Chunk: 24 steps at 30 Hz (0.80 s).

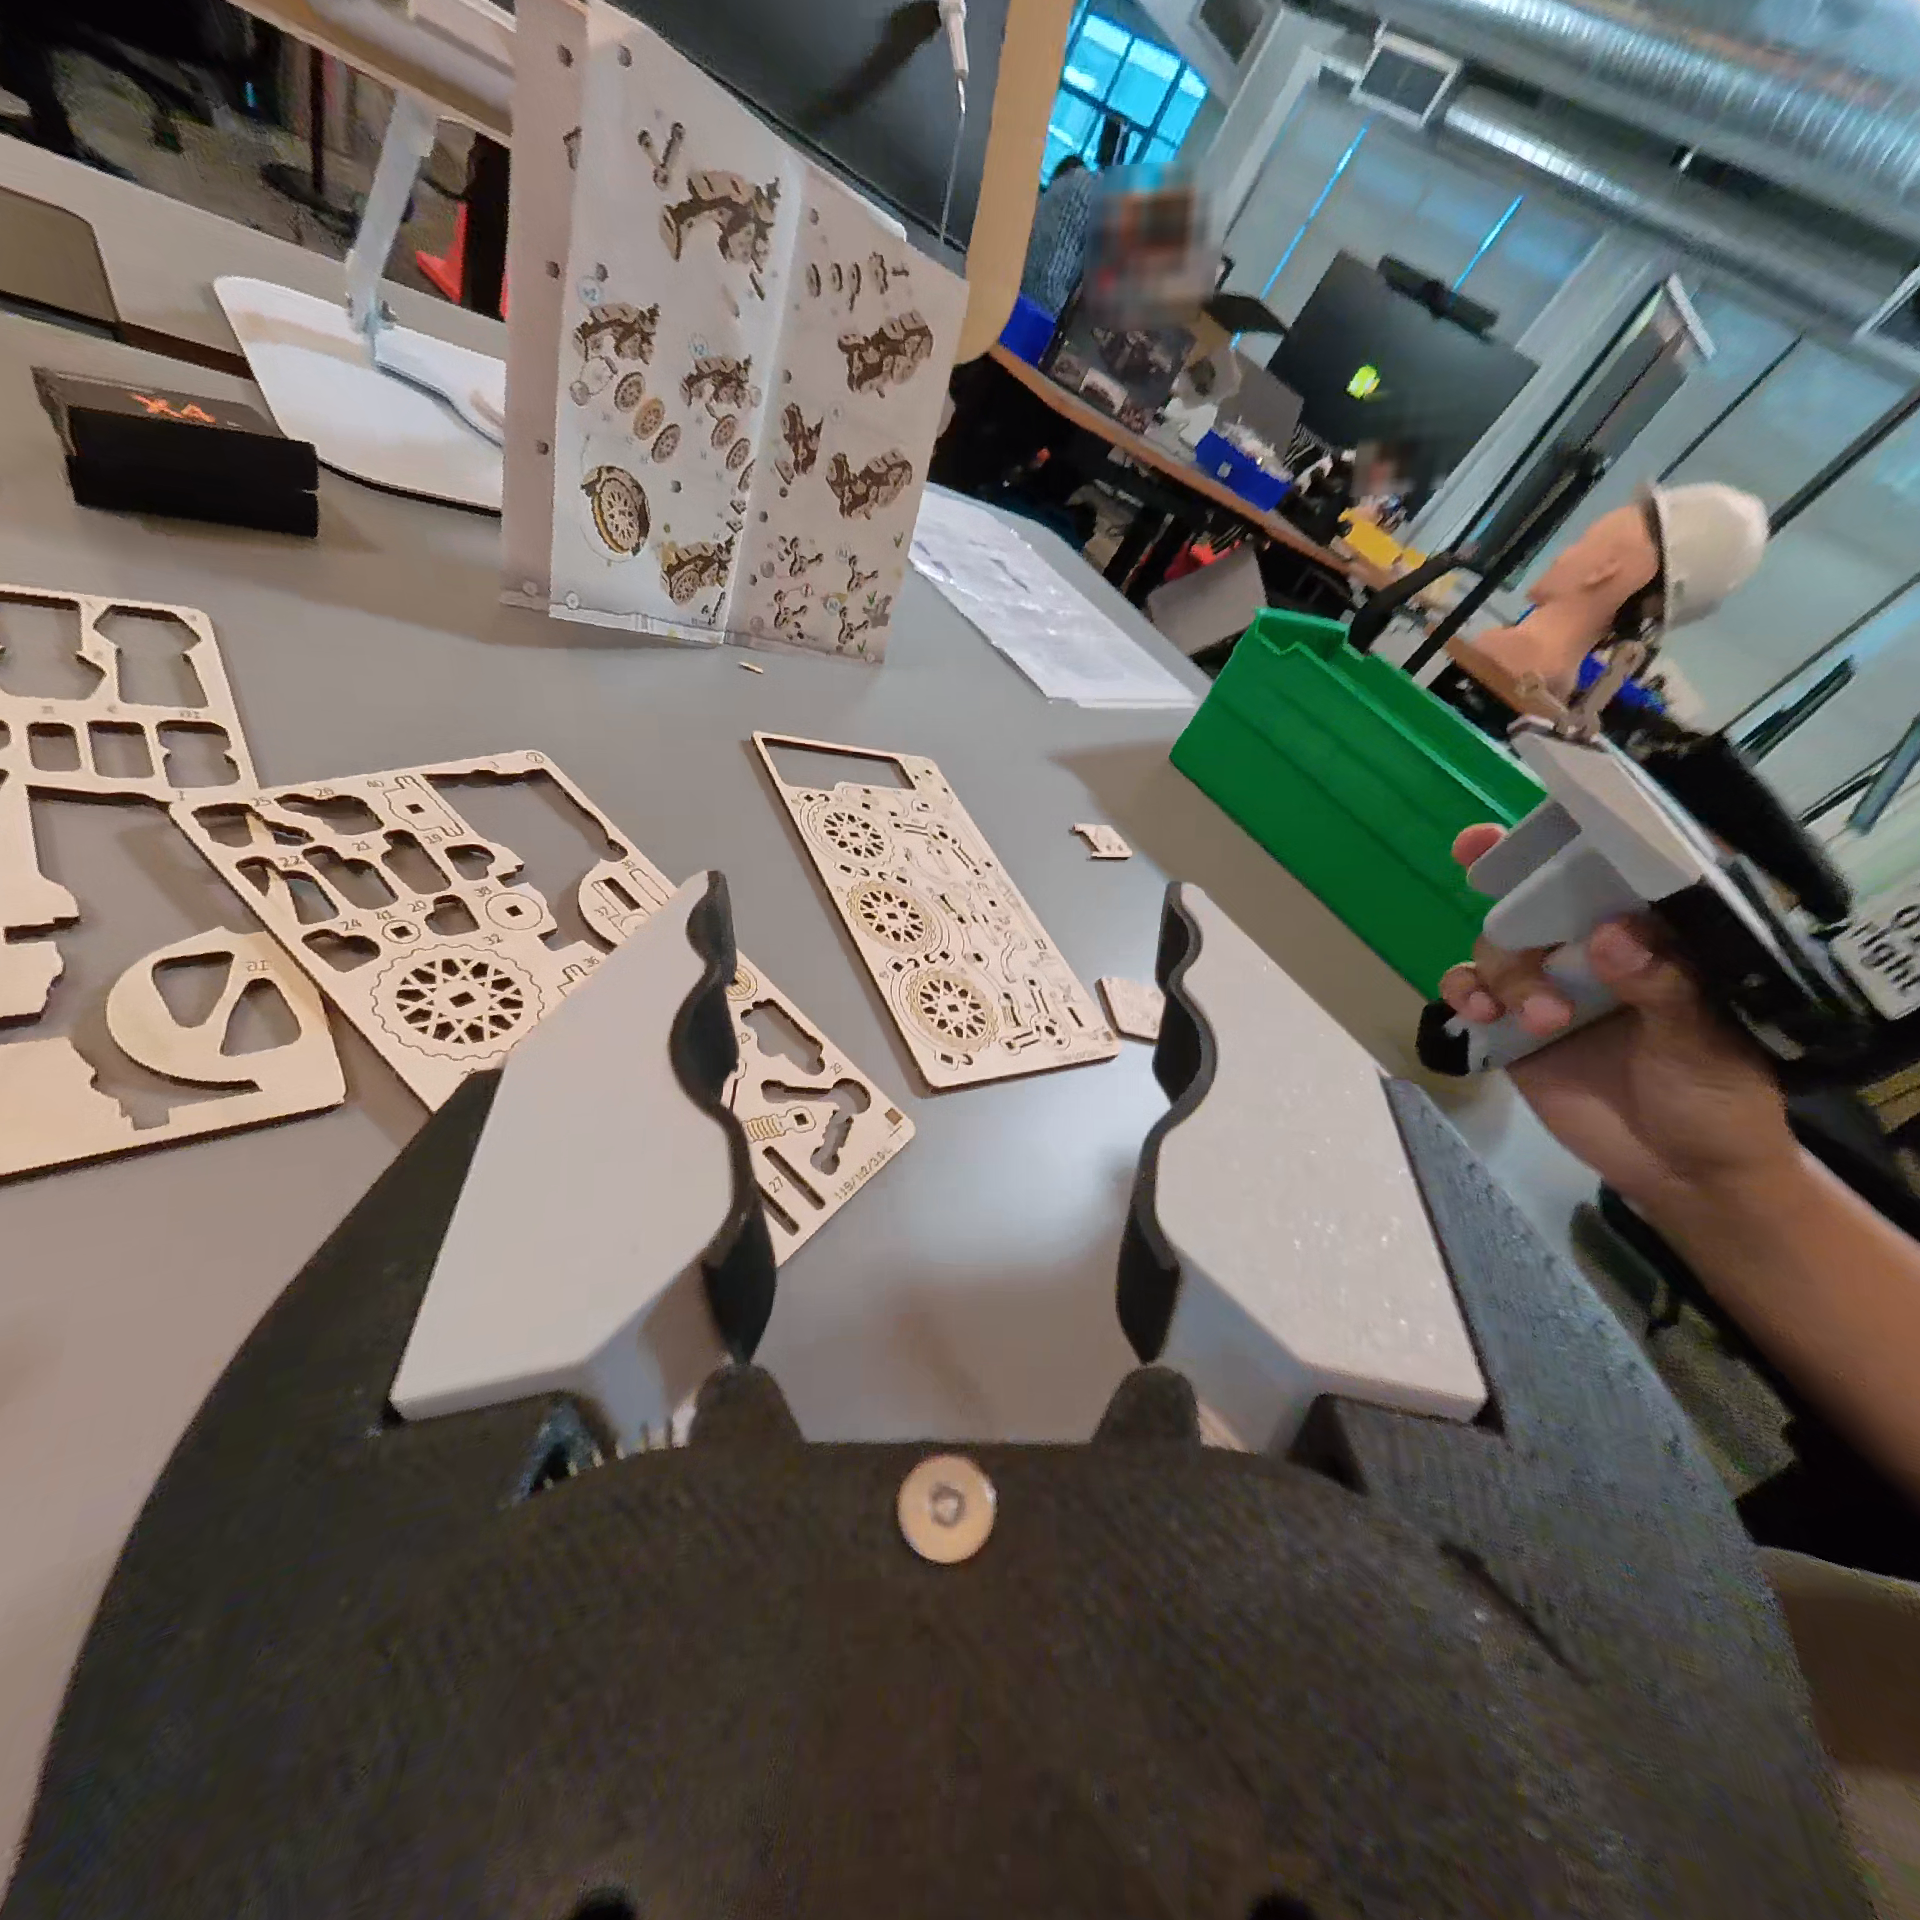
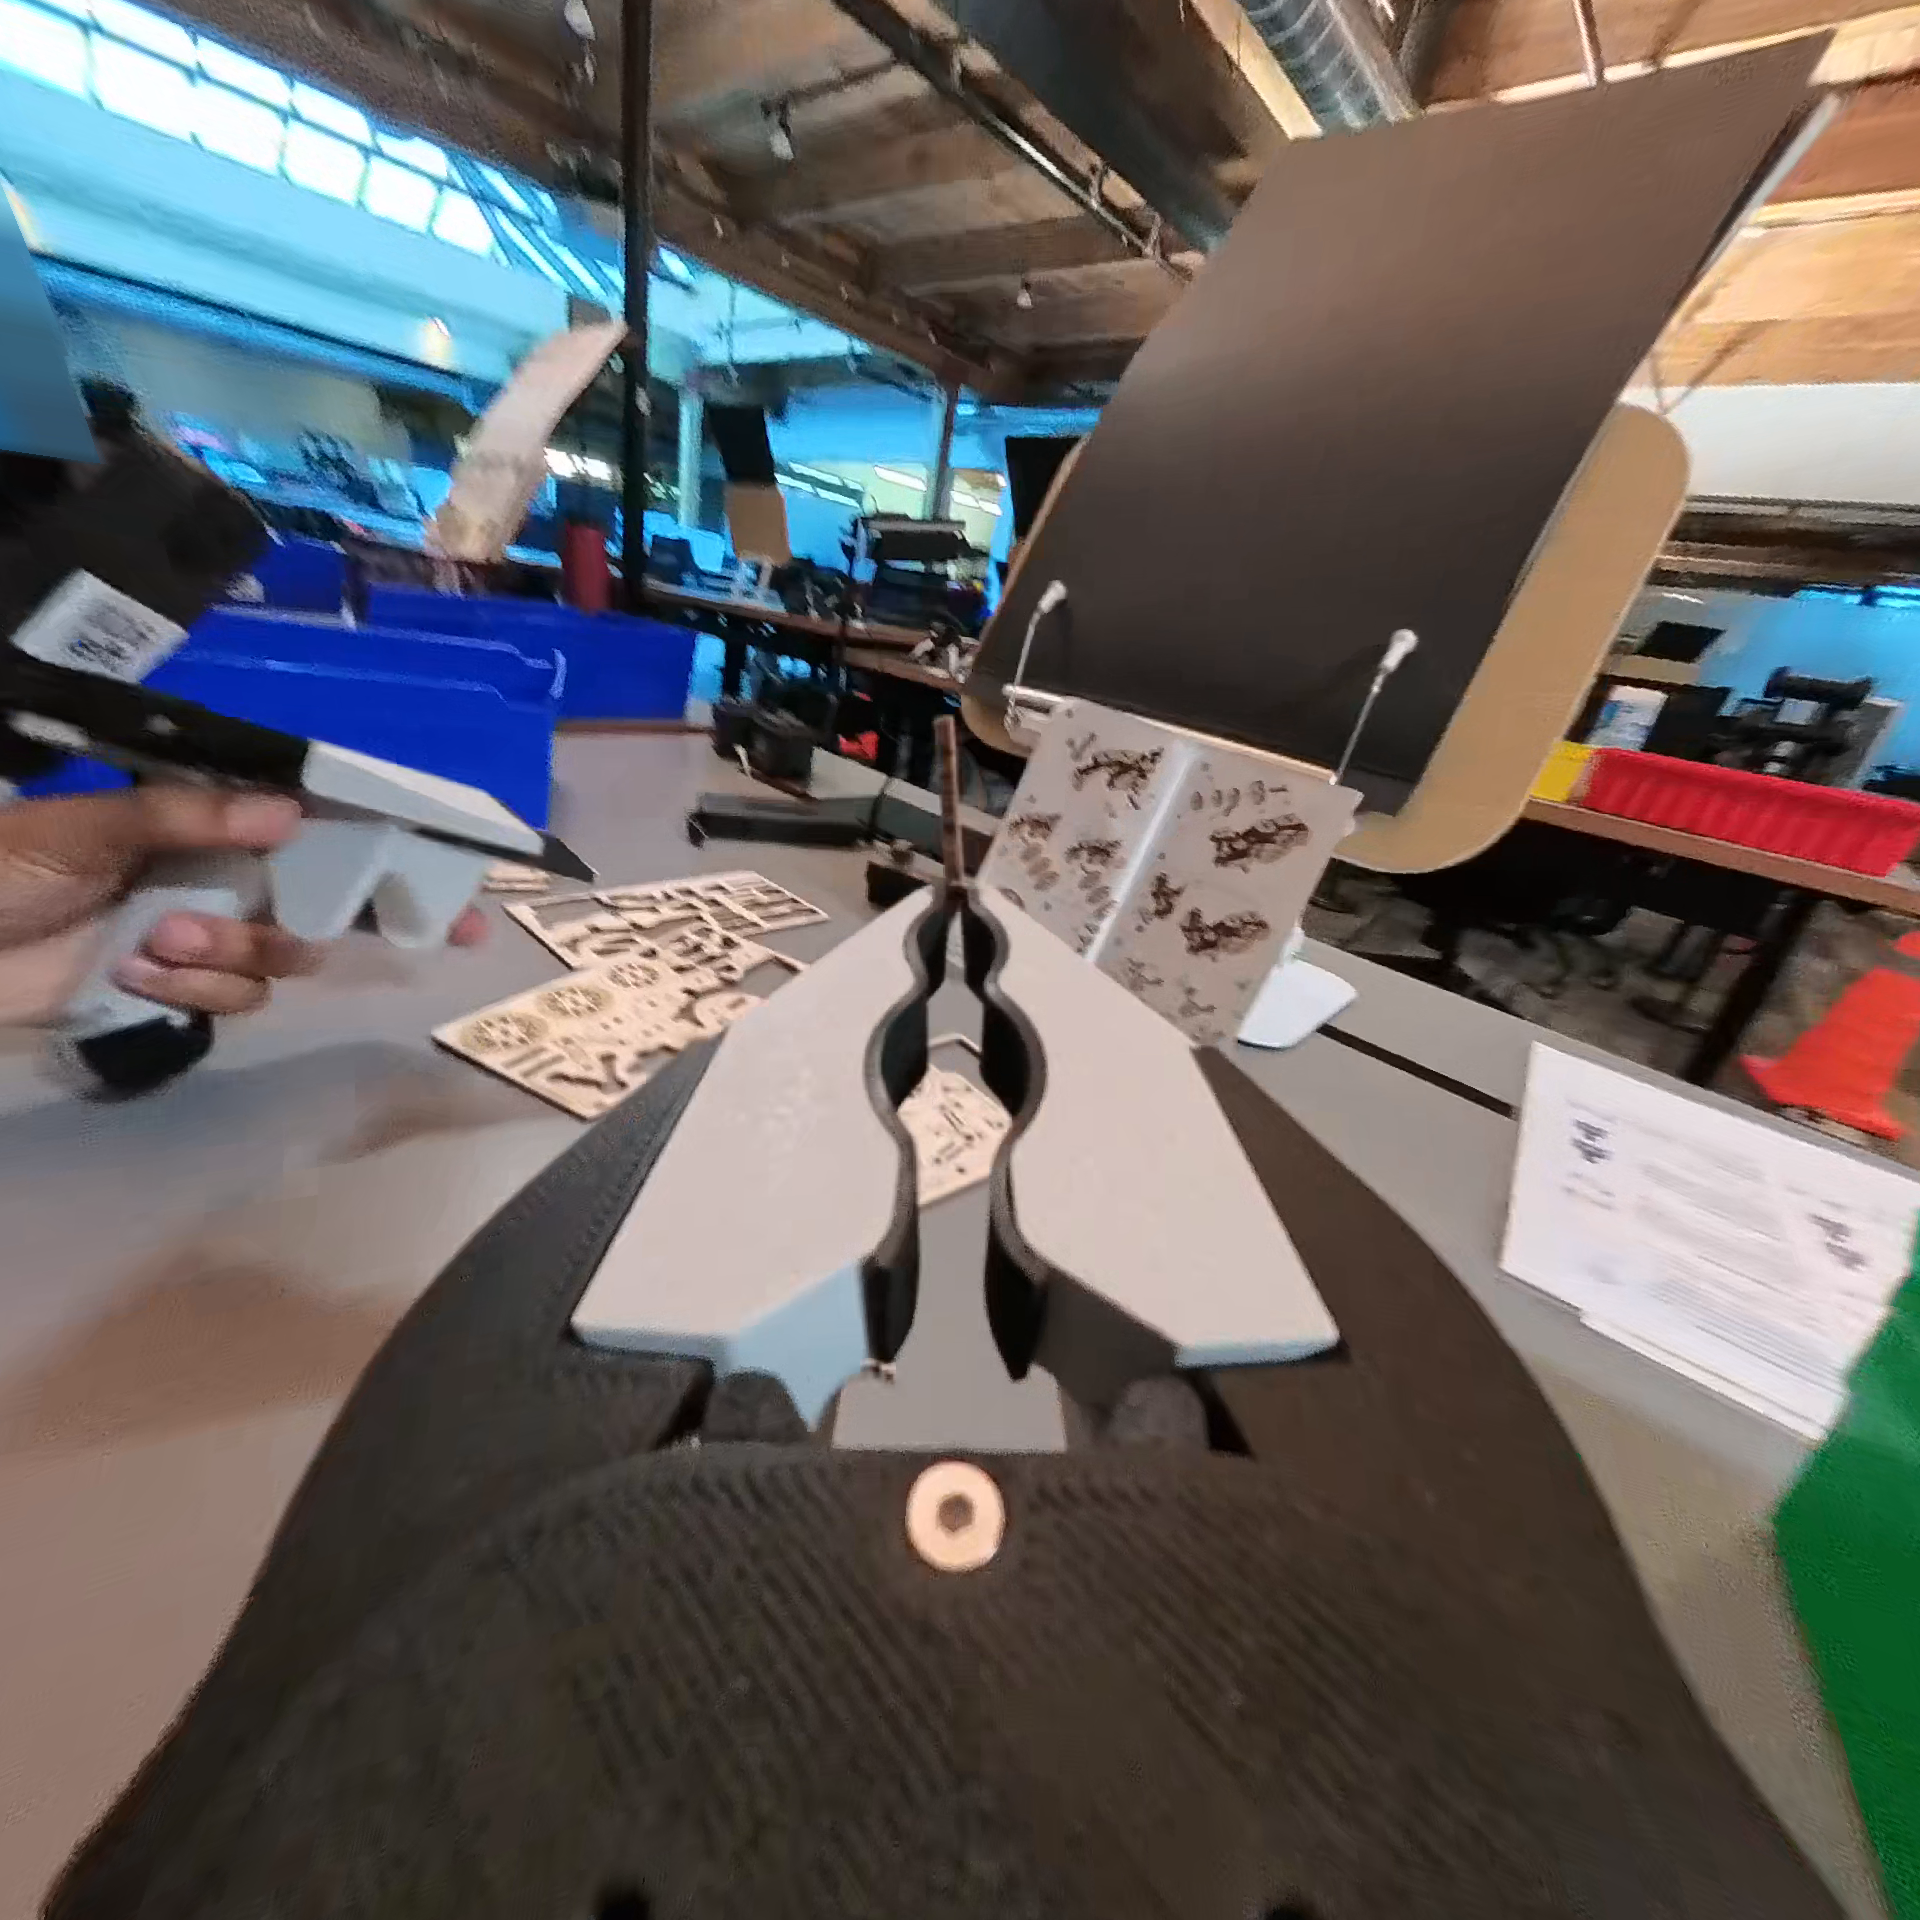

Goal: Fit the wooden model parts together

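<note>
Hovering wide apart and empty above the grey worktop (image 1: 623, 686), the left tongs (image 1: 940, 914) have three wooden part sheets spread from far left to just beyond their tips, the middle sheet (image 1: 436, 914) partly under the left finger. Farther right, the right tongs (image 2: 958, 902) pinch a thin wooden strip (image 2: 949, 800) upright at their tips, near the propped instruction sheet (image 2: 1164, 862).

A green bin (image 1: 1340, 800) sits at three o'clock on the grey bench (image 1: 582, 686). A black box (image 1: 187, 457) lies at ten o'clock, white printed sheets (image 1: 1039, 613) at one o'clock, blue bins (image 2: 416, 675) beyond.
</note>
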Available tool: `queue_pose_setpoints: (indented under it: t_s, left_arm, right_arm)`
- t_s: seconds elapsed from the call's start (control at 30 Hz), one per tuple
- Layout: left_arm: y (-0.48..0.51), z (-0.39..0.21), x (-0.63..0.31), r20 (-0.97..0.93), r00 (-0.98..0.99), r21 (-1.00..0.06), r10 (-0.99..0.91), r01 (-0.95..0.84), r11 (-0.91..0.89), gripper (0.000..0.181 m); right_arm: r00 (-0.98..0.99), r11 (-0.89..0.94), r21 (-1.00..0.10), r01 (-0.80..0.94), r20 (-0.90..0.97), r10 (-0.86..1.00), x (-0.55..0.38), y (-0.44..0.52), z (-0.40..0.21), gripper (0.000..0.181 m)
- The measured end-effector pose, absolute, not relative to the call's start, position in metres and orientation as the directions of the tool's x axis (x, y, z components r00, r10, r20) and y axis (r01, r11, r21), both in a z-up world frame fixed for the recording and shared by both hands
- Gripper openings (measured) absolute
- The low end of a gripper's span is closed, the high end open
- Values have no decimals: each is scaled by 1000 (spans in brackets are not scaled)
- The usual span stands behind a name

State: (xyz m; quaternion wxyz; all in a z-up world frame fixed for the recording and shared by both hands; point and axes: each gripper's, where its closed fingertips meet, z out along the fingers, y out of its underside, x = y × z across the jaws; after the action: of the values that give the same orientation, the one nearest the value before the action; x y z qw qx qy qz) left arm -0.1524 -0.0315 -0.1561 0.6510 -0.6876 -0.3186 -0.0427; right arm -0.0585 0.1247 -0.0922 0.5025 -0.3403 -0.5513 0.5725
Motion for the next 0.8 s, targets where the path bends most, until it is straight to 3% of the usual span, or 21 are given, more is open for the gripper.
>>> queue_pose_setpoints:
  t_s: [0.13, 0.3, 0.8]
  left_arm:
    - [-37, -149, -157, 501, 783, -859, 368, 501, 103, 81]
    - [-36, -149, -153, 466, 805, -879, 367, 470, 85, 81]
    - [-36, -155, -146, 357, 842, -923, 405, 385, 15, 84]
  right_arm:
    - [-397, -116, -972, -204, -26, 918, -51, 122, -81, 0]
    - [-543, -403, -896, -186, -248, 803, -39, 129, -62, 0]
    - [-571, -385, -909, -159, -233, 787, -44, 134, -61, 0]
